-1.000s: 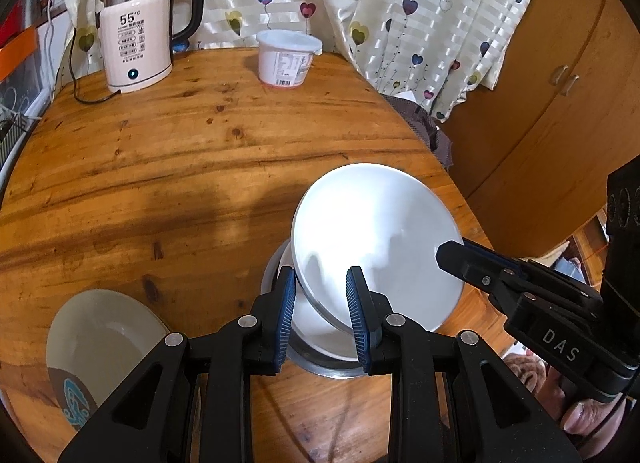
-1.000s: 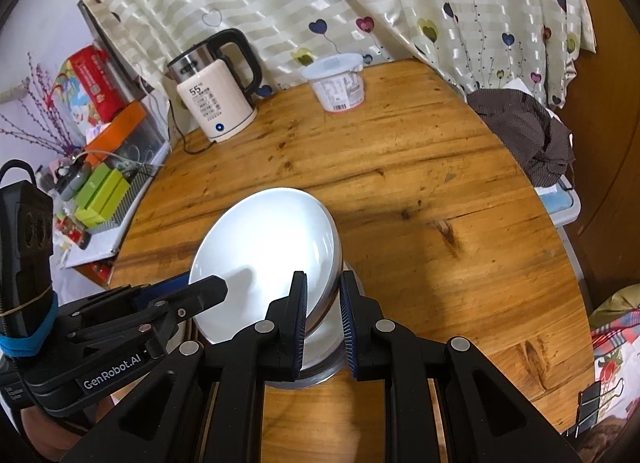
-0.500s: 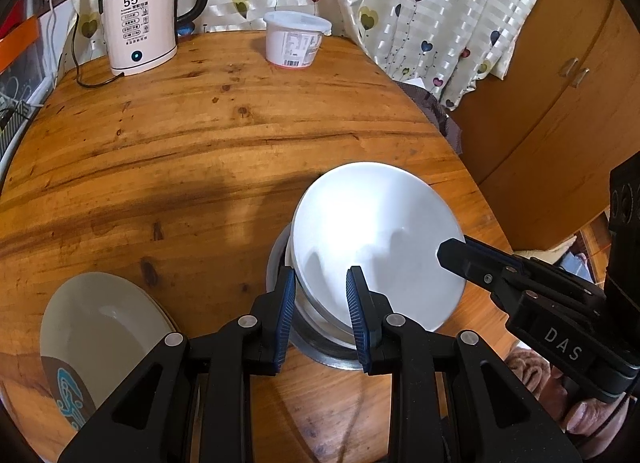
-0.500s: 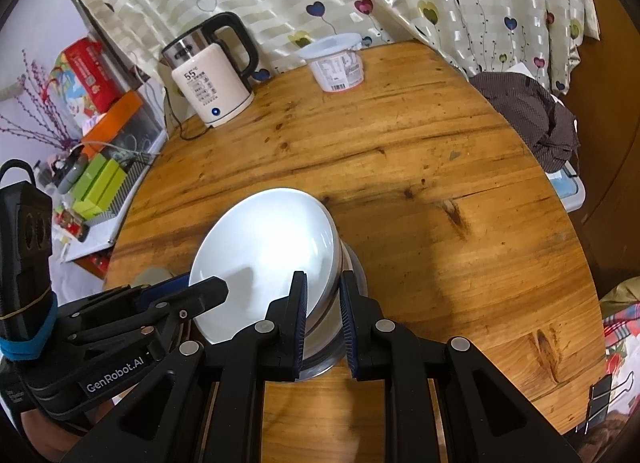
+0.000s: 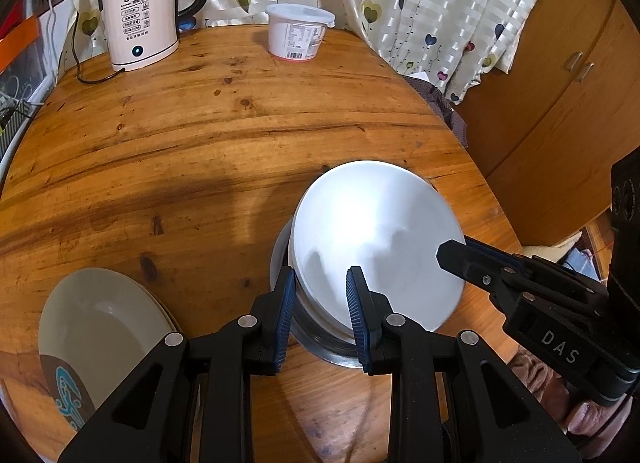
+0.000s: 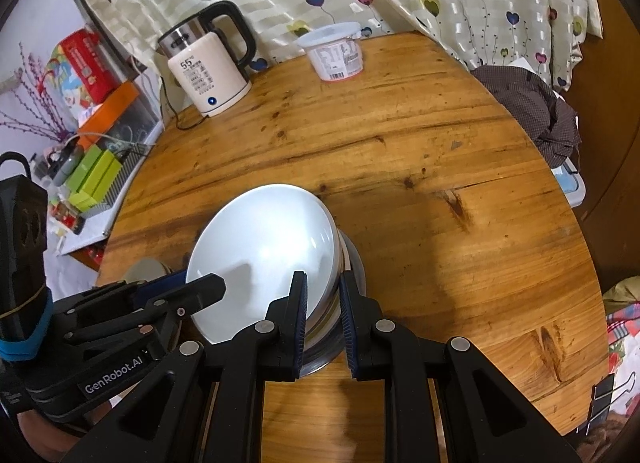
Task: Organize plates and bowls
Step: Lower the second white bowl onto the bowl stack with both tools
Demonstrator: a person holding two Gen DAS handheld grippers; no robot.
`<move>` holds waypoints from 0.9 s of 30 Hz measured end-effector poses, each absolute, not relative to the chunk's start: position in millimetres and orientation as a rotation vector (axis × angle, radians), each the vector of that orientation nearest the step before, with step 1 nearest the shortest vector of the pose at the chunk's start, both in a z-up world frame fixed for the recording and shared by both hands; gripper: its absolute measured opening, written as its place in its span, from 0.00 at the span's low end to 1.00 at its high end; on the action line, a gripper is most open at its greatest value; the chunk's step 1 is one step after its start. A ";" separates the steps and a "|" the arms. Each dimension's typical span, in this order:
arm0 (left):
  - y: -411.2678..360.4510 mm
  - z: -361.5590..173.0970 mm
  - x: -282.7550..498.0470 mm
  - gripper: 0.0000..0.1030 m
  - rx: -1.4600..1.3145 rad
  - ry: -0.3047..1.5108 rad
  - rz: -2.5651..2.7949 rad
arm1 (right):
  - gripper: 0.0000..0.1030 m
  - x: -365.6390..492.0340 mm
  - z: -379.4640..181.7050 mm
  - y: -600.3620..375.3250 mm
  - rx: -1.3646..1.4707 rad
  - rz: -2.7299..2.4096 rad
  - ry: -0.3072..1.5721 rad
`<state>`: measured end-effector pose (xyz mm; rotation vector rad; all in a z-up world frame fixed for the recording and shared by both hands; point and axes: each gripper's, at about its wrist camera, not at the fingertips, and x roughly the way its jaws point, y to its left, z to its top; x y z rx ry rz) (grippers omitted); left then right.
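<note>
Wooden table [image 5: 224, 151] spreads bare beyond stacked bowls [image 5: 376, 239].

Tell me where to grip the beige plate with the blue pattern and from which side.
Grip the beige plate at its raised rim, coming in from its open right side, toward the white bowl stack. It lies flat on the table, so only the thin rim gives the pads something to pinch; one finger would likely go inside, one under the lip. Its near-left part runs out of view.
</note>
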<state>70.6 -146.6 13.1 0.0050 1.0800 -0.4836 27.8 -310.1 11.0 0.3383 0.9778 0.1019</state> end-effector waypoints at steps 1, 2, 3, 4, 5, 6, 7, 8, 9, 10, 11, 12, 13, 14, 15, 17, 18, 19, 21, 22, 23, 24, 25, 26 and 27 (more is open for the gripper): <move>-146.2 13.1 70.8 0.27 0.005 1.081 -0.484 | 0.16 27.5 10.5 -309.3 0.337 0.102 0.979; -146.0 12.6 70.9 0.27 0.005 1.081 -0.484 | 0.16 27.5 9.8 -308.9 0.335 0.102 0.982; -146.2 12.9 70.7 0.27 0.005 1.081 -0.484 | 0.16 27.7 9.3 -308.4 0.334 0.102 0.984; -146.4 13.2 70.6 0.27 0.005 1.081 -0.484 | 0.16 27.7 8.5 -308.4 0.333 0.102 0.986; -146.4 13.3 70.4 0.27 0.004 1.080 -0.485 | 0.16 27.6 8.1 -308.4 0.332 0.102 0.986; -146.3 13.0 70.6 0.27 0.003 1.080 -0.486 | 0.16 27.4 8.1 -308.5 0.330 0.102 0.986; -146.6 13.2 70.2 0.27 0.003 1.080 -0.484 | 0.16 27.3 8.0 -308.5 0.331 0.103 0.986; -146.4 12.8 70.7 0.27 0.002 1.080 -0.485 | 0.16 27.3 7.9 -308.3 0.332 0.103 0.986; -146.2 12.4 70.9 0.27 -0.002 1.080 -0.487 | 0.16 27.0 7.6 -308.6 0.333 0.103 0.986; -145.4 12.3 70.8 0.27 -0.003 1.079 -0.488 | 0.16 27.2 7.8 -308.3 0.333 0.102 0.987; -144.7 11.8 71.2 0.27 -0.005 1.079 -0.490 | 0.16 27.3 8.0 -308.1 0.333 0.103 0.986; -143.9 11.3 71.6 0.27 -0.007 1.078 -0.490 | 0.16 27.2 8.0 -308.0 0.333 0.104 0.986; -143.4 11.5 71.3 0.27 -0.010 1.077 -0.492 | 0.17 27.2 8.0 -307.9 0.335 0.105 0.986; -142.7 11.3 71.6 0.27 -0.014 1.076 -0.494 | 0.17 27.3 7.6 -307.5 0.336 0.107 0.987; -141.8 11.5 71.6 0.27 -0.018 1.075 -0.496 | 0.17 27.2 7.3 -307.3 0.337 0.108 0.988; -140.7 11.7 70.4 0.27 -0.025 1.073 -0.499 | 0.17 27.4 6.9 -307.3 0.342 0.112 0.989; -139.6 12.1 70.2 0.27 -0.030 1.070 -0.501 | 0.17 27.3 6.7 -307.3 0.343 0.114 0.989; -138.8 12.9 69.5 0.27 -0.033 1.065 -0.502 | 0.17 27.3 6.7 -308.0 0.344 0.116 0.989; -137.9 14.3 68.5 0.27 -0.037 1.055 -0.505 | 0.17 27.0 6.9 -308.4 0.345 0.119 0.989; -137.7 14.8 68.2 0.27 -0.039 1.051 -0.506 | 0.17 27.0 6.9 -308.4 0.345 0.119 0.988; -136.9 15.2 68.0 0.27 -0.042 1.047 -0.508 | 0.17 27.2 7.0 -308.9 0.347 0.120 0.988; -136.9 15.5 68.0 0.27 -0.043 1.044 -0.508 | 0.17 27.2 7.1 -308.8 0.347 0.122 0.987; -136.7 15.6 67.7 0.27 -0.045 1.042 -0.509 | 0.17 26.5 7.5 -309.8 0.347 0.124 0.986; -136.3 15.3 67.8 0.27 -0.047 1.041 -0.510 | 0.17 26.3 7.4 -309.8 0.348 0.125 0.986; -136.5 15.5 67.5 0.27 -0.047 1.042 -0.509 | 0.17 26.3 7.3 -310.0 0.349 0.127 0.986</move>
